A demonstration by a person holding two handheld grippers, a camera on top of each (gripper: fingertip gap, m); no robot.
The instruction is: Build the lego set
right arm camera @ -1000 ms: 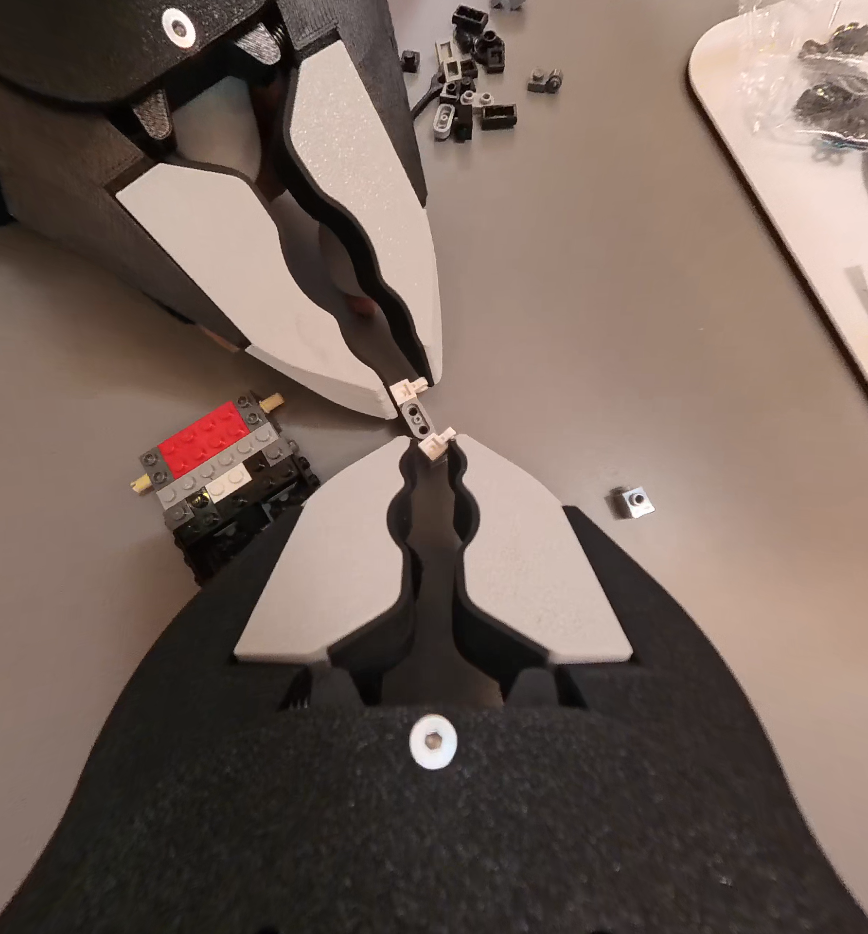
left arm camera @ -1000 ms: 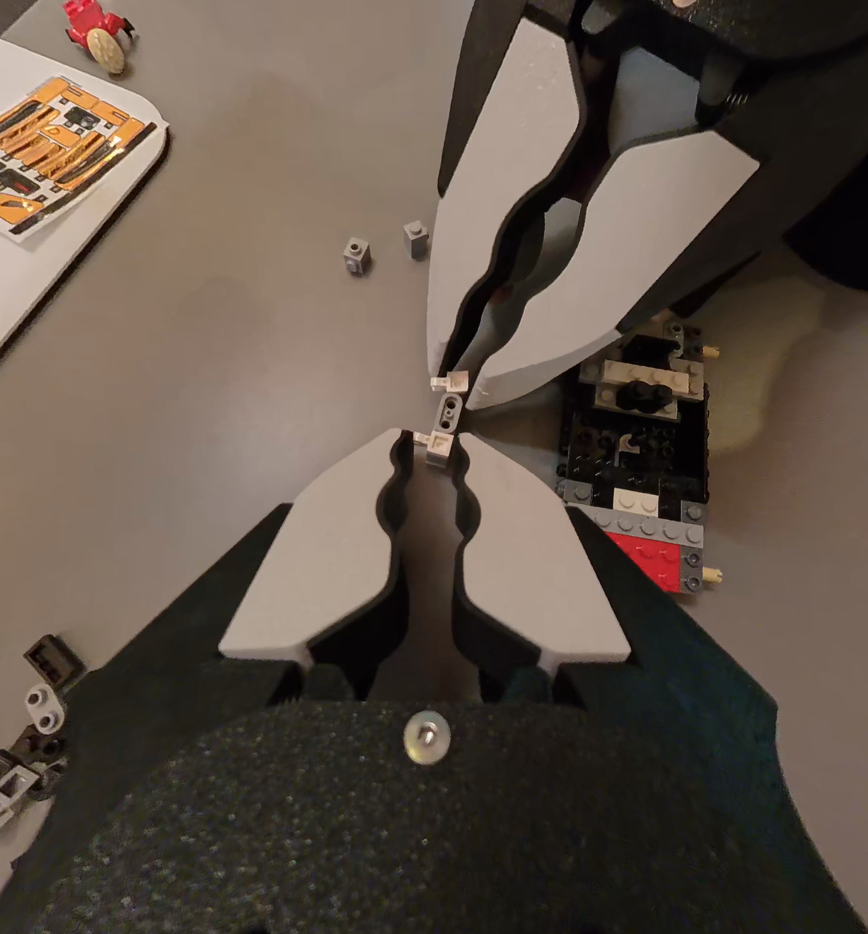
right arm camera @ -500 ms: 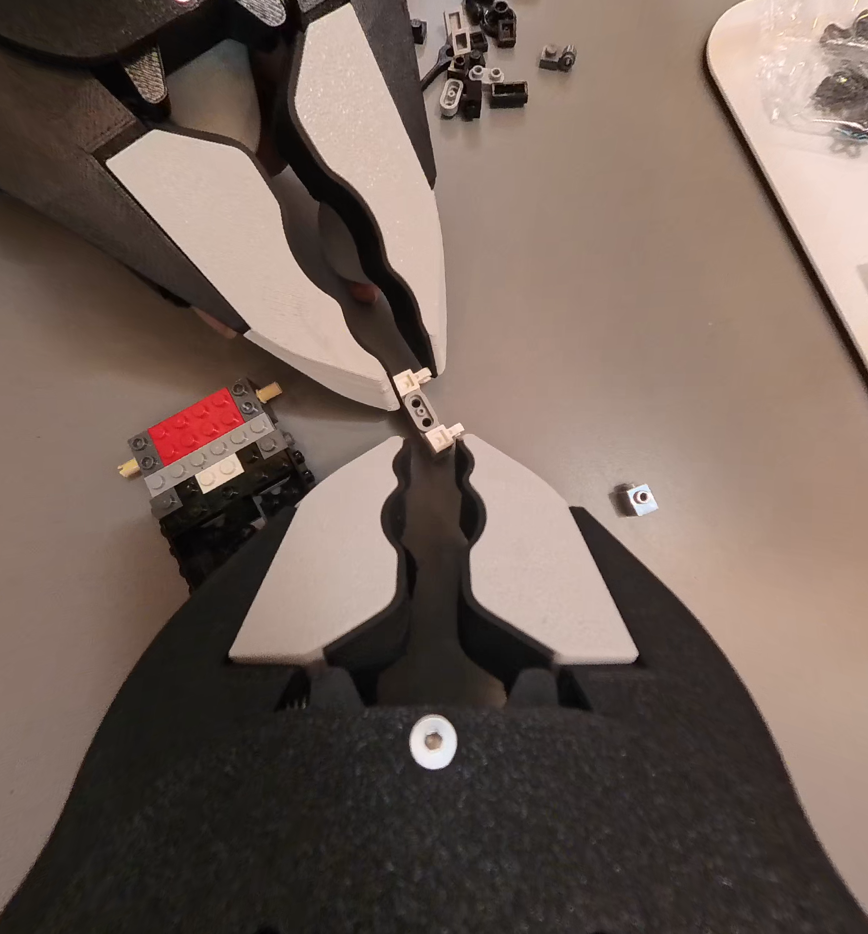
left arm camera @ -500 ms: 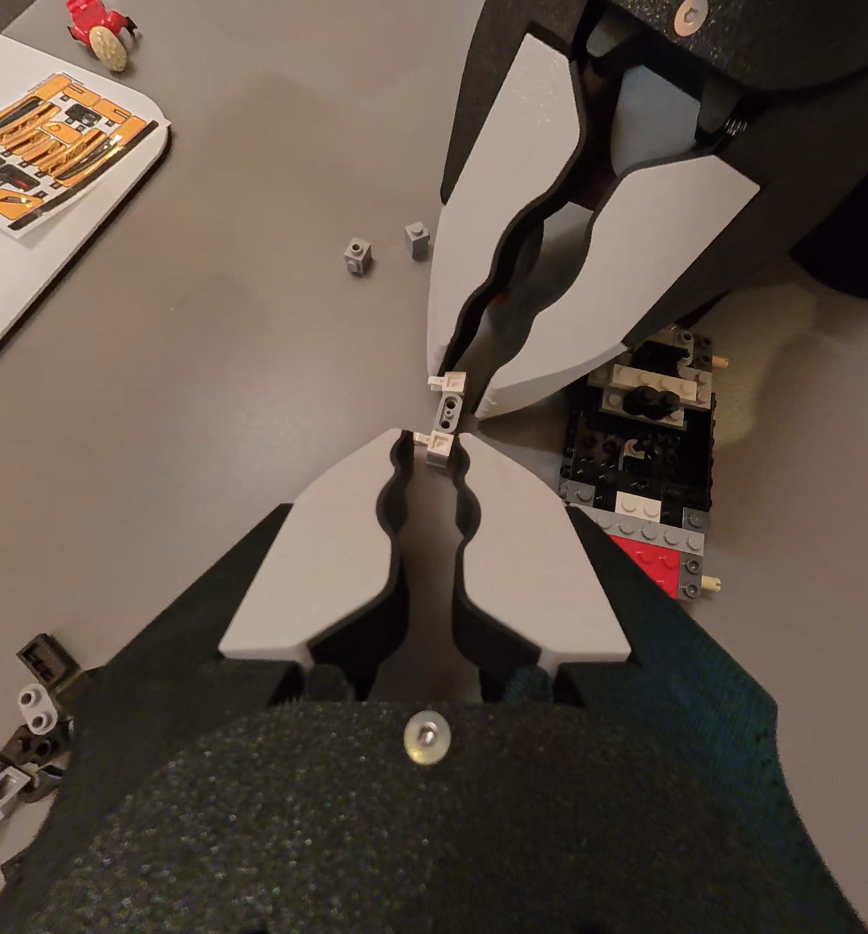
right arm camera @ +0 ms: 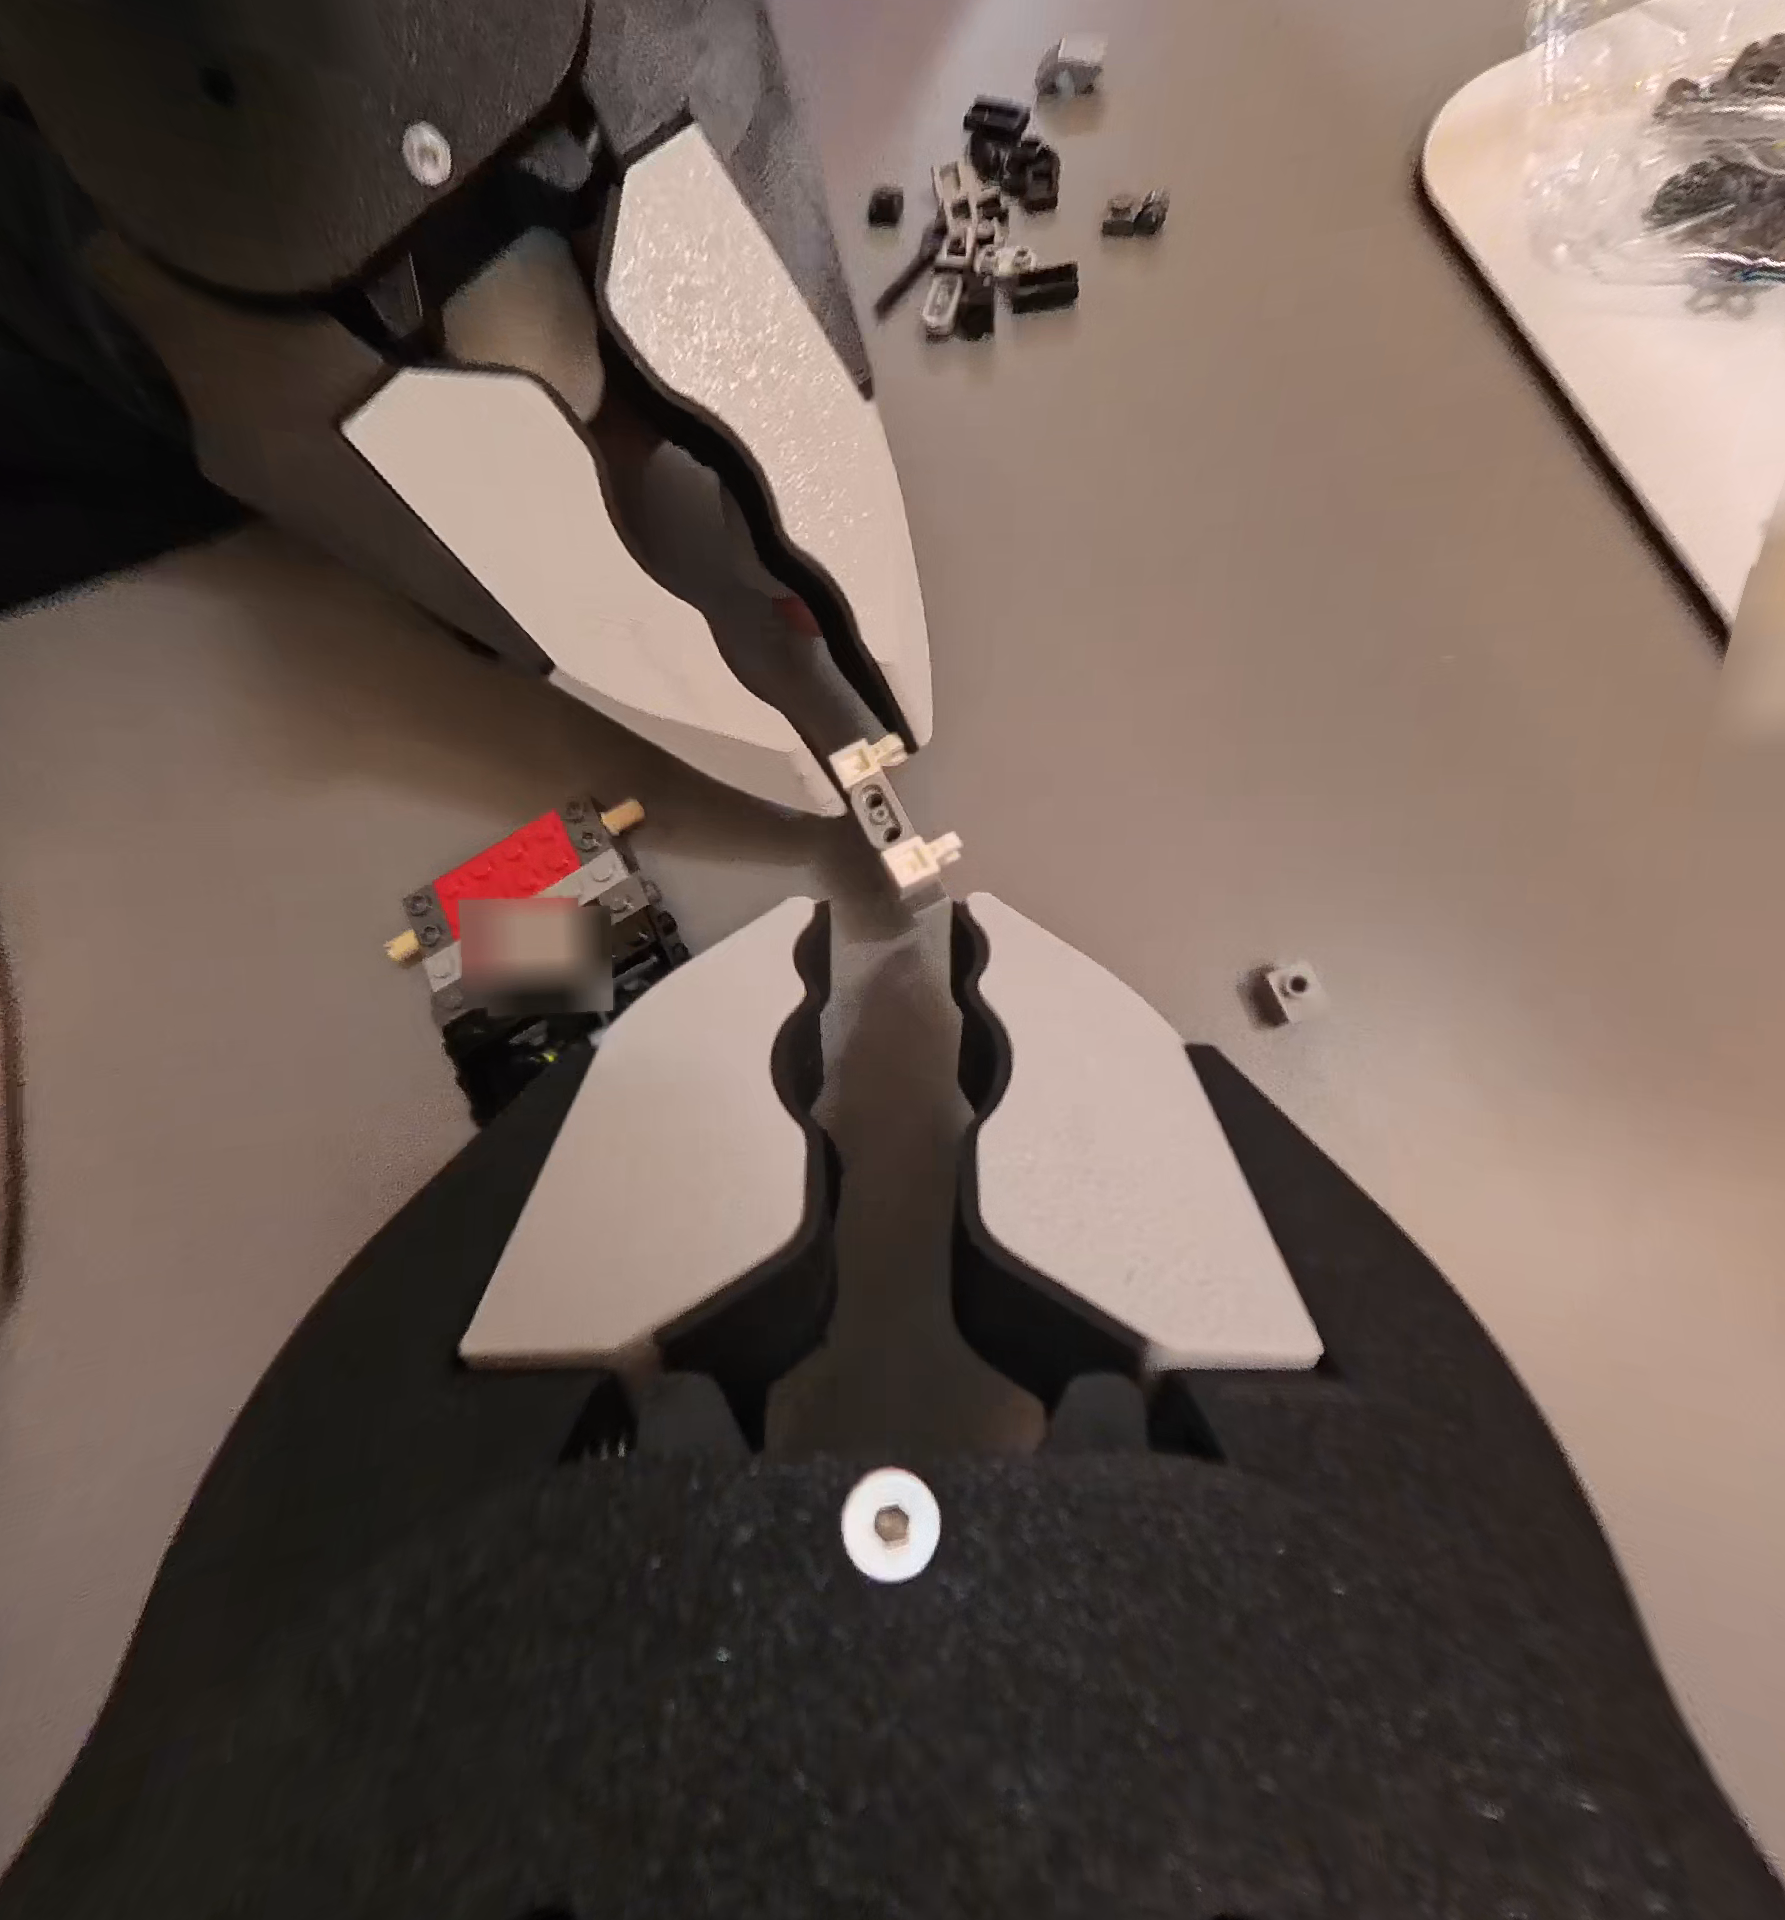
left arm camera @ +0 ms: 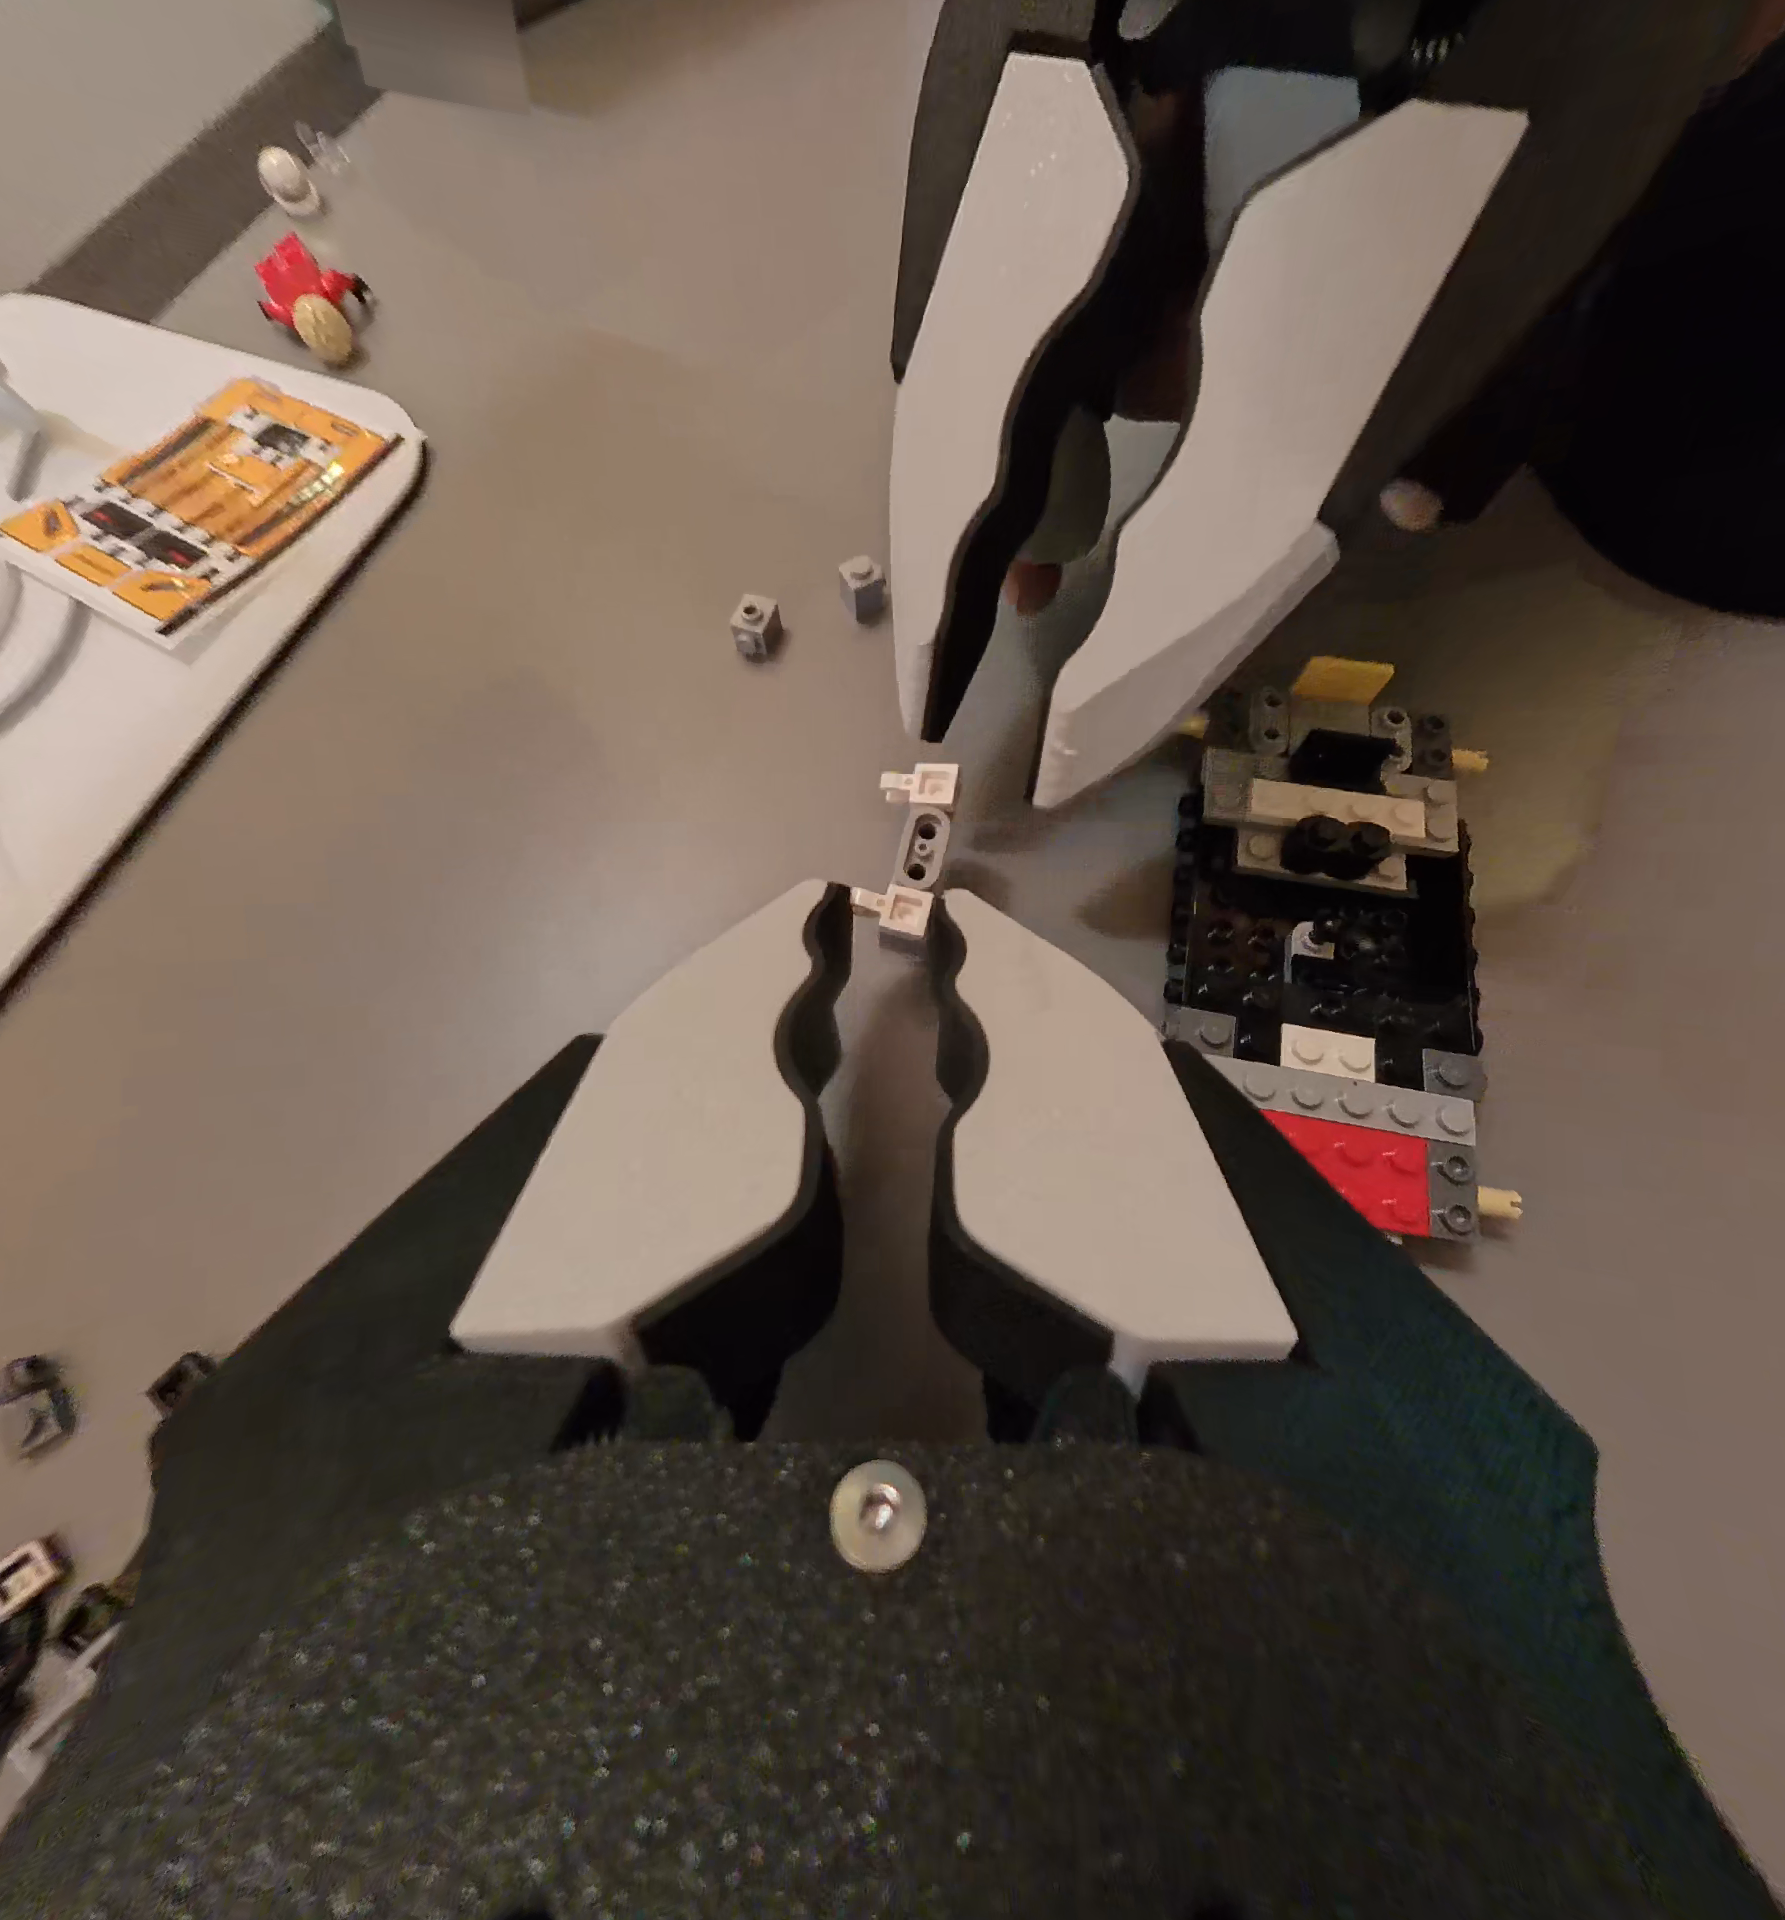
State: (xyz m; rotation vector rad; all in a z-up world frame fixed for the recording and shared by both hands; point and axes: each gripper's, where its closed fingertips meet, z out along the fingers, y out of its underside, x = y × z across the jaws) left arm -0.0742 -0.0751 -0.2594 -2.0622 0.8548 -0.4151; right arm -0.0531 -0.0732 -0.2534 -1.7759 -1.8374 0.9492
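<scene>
A small assembly (left arm camera: pixel 919 847) of a grey brick between two white clip pieces is held above the grey table. My left gripper (left arm camera: pixel 890 896) is shut on its near white piece. In the right wrist view the left gripper (right arm camera: pixel 867 769) holds the assembly (right arm camera: pixel 893 816) from the far side. My right gripper (right arm camera: pixel 893 902) is open, its tips just short of the assembly and not touching it. It also shows in the left wrist view (left arm camera: pixel 987 743) with its jaws apart. The partly built black, grey and red car (left arm camera: pixel 1324 987) lies on the table beside the grippers, also in the right wrist view (right arm camera: pixel 514 862).
Two small grey bricks (left arm camera: pixel 758 627) (left arm camera: pixel 862 587) lie on the table; one shows in the right wrist view (right arm camera: pixel 1286 992). A white tray (left arm camera: pixel 88 727) holds an orange sticker sheet (left arm camera: pixel 197 509). A red wheeled piece (left arm camera: pixel 306 296) and a pile of dark pieces (right arm camera: pixel 1002 239) lie farther off. Another white tray (right arm camera: pixel 1594 364) holds bagged parts. Less than 4 cm separates the two grippers' tips.
My right gripper has opened, let go of the assembly and drawn back slightly. My left gripper still holds the assembly in the same place.
</scene>
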